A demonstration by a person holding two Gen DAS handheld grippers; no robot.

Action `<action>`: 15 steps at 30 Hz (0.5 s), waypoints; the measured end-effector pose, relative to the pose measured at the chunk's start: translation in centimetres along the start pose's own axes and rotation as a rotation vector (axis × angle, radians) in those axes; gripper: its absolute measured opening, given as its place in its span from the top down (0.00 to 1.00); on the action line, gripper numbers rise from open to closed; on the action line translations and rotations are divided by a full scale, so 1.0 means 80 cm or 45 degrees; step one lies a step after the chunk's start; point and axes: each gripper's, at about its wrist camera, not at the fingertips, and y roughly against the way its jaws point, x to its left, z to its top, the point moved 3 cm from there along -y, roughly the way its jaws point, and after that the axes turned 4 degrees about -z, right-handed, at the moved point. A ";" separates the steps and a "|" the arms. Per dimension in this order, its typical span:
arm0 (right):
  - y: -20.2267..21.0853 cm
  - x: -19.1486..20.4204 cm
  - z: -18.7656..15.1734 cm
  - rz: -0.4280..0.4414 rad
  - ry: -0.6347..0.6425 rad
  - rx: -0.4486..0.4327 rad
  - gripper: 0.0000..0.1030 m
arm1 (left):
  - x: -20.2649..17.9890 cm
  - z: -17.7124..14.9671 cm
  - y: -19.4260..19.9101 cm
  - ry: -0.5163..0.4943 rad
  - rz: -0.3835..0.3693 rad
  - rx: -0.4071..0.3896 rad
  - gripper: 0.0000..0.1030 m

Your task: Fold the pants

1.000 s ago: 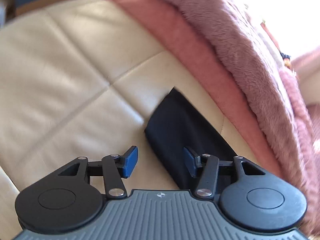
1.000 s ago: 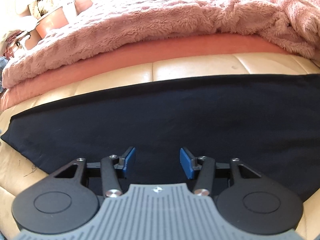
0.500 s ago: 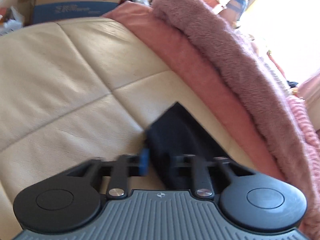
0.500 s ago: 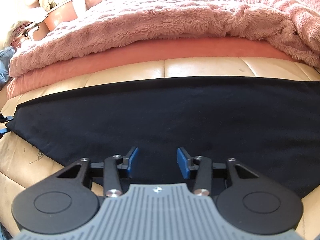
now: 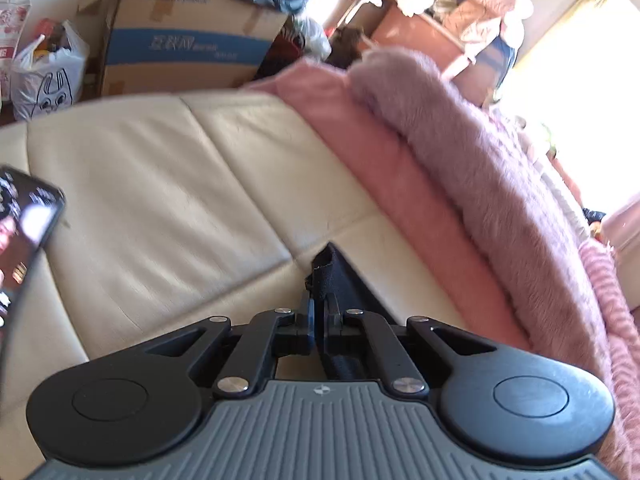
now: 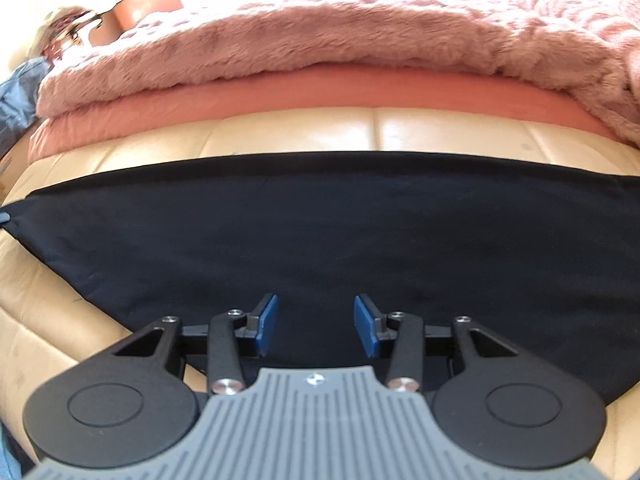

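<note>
Pants (image 6: 320, 236) spread; left gripper (image 5: 318, 322) pinches a corner.

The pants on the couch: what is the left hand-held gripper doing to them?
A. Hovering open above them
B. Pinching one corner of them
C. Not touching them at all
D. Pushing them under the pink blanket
B. The left hand-held gripper has its jaws shut on a corner of the dark pants, which sticks up between the fingers, while the right hand-held gripper is open over the cloth.

Cream leather sofa (image 5: 160, 200), pink blankets (image 6: 320, 40), sunlit.
</note>
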 end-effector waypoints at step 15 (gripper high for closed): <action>0.028 0.016 -0.009 0.078 0.022 -0.002 0.62 | -0.263 -0.117 0.101 -0.710 -0.410 -0.065 0.97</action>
